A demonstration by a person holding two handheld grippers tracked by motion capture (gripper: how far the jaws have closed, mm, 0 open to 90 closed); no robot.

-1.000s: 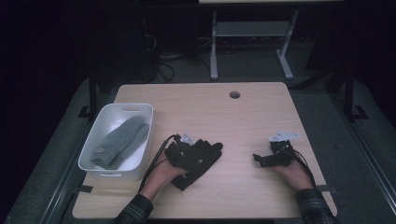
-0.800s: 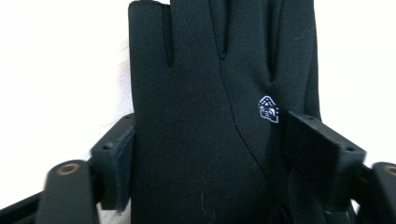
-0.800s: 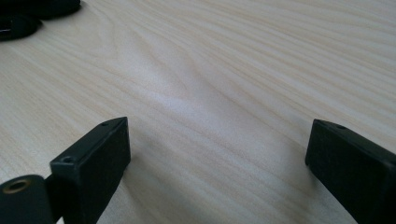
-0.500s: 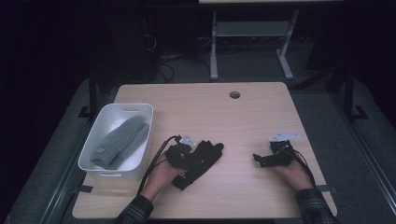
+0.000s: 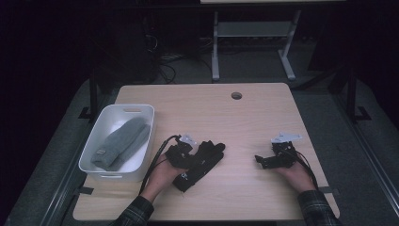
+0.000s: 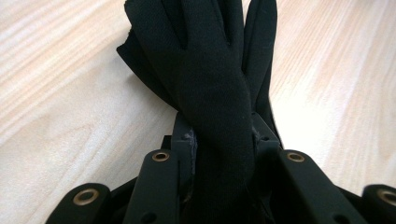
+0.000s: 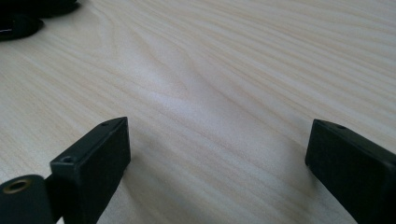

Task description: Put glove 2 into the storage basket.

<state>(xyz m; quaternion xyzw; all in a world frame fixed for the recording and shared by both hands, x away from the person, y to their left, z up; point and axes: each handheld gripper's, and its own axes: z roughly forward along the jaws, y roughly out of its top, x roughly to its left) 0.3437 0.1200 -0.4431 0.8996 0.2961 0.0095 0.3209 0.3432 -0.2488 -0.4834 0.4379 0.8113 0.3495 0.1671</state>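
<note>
Black knit fabric gloves (image 5: 200, 163), limp and matte, lie right of the white plastic bin (image 5: 141, 141) on the pale wood-grain table (image 5: 244, 122). The left gripper (image 6: 219, 140), jaws just closing, pinches them, cuffs hidden. The right gripper (image 7: 217, 154) rests wide apart, empty, farther right.

The black glove (image 5: 200, 165) is lying flat on the wooden table, near the front edge and left of centre, a little to the right of the white bin. In the high view its cuff is pointing toward seven o'clock and its fingers are spreading toward one o'clock. In the left gripper view the glove (image 6: 212, 79) is showing soft, matte fabric, being bunched narrow at the wrist, its fingers fanning out toward twelve o'clock.
</note>
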